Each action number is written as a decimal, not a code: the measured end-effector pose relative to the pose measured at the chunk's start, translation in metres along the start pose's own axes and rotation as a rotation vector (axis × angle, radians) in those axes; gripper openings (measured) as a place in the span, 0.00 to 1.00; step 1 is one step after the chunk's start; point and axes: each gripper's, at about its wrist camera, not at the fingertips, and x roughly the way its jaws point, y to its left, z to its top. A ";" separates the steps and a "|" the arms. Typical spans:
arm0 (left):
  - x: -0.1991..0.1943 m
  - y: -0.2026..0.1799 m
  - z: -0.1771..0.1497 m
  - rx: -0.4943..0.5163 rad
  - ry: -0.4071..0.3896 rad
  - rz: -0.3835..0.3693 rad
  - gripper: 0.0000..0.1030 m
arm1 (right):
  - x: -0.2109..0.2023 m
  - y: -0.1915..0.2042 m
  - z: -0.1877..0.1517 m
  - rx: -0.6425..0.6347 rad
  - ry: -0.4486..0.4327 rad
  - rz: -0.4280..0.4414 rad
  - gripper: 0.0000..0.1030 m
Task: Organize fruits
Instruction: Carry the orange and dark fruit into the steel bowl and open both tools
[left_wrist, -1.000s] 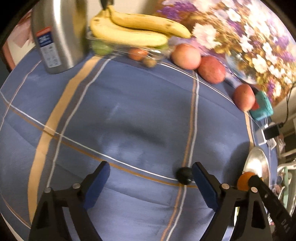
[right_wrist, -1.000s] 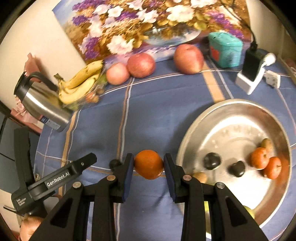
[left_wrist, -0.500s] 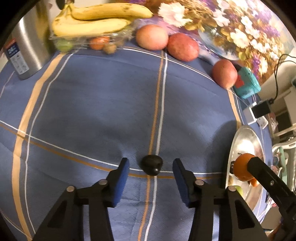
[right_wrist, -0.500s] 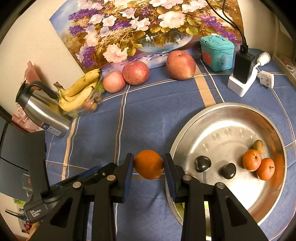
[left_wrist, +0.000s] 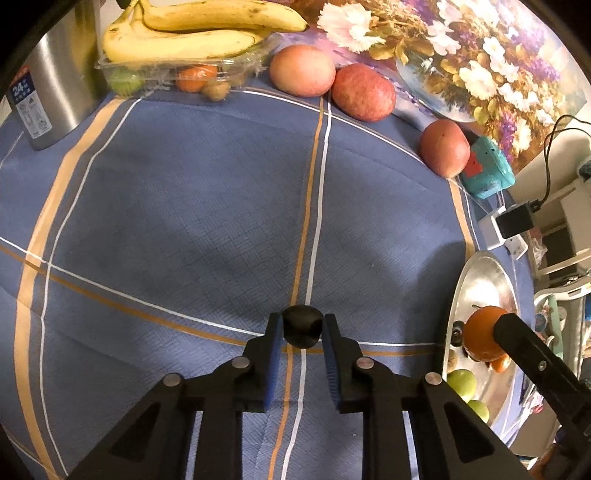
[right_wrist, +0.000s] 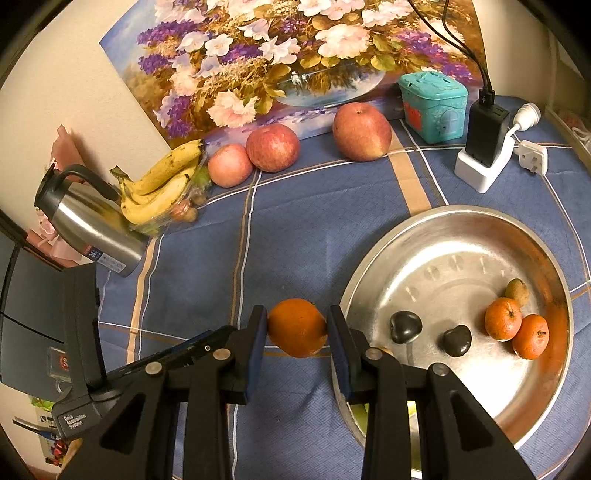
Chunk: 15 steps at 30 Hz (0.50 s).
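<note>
My left gripper is shut on a small black fruit low over the blue tablecloth. My right gripper is shut on an orange, held above the cloth just left of the steel bowl; the orange also shows in the left wrist view. The bowl holds two black fruits, two small oranges, a brownish fruit and green fruits. Three apples and bananas on a clear tray lie at the back.
A steel thermos jug lies at the back left. A teal tin, a charger block and a plug sit at the back right before a flower painting. The left gripper's body is low left.
My left gripper moved right and forward, then closed its jaws on the black fruit. My right gripper rose and shifted toward the bowl with the orange still held.
</note>
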 end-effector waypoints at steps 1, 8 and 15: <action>0.000 0.000 0.000 0.001 -0.002 -0.001 0.22 | 0.000 0.000 0.000 0.000 0.000 0.001 0.33; -0.012 -0.003 -0.002 0.013 -0.027 -0.015 0.22 | -0.001 -0.001 0.000 0.006 -0.002 0.004 0.33; -0.029 -0.014 -0.002 0.046 -0.063 -0.039 0.22 | -0.001 -0.007 0.000 0.029 -0.002 0.005 0.33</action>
